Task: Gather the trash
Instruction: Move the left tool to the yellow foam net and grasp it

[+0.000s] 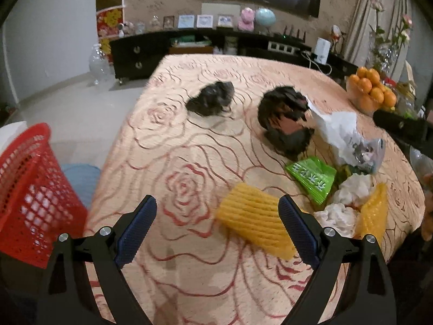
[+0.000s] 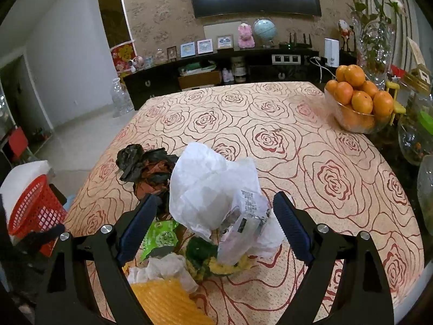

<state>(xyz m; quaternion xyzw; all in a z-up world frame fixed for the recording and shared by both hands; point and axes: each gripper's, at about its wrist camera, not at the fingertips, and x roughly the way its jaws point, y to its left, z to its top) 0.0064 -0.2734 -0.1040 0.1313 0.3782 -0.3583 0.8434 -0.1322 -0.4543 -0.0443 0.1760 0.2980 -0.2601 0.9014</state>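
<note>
Trash lies on the rose-patterned tablecloth (image 1: 189, 149). In the left wrist view: a yellow foam net (image 1: 254, 219) between my fingers, a green wrapper (image 1: 314, 178), white tissues (image 1: 349, 192), a second yellow net (image 1: 373, 211), a white plastic bag (image 1: 343, 132), and two dark crumpled bags (image 1: 213, 97) (image 1: 284, 119). My left gripper (image 1: 217, 233) is open and empty above the table. My right gripper (image 2: 216, 230) is open around the white plastic bag (image 2: 211, 187), without gripping it. A red mesh basket (image 1: 29, 192) stands off the table's left edge; it also shows in the right wrist view (image 2: 35, 211).
A glass bowl of oranges (image 2: 357, 103) sits at the table's far right, with glass vases (image 2: 414, 140) beside it. A dark TV cabinet (image 2: 216, 67) runs along the far wall. A blue object (image 1: 81, 178) lies by the basket.
</note>
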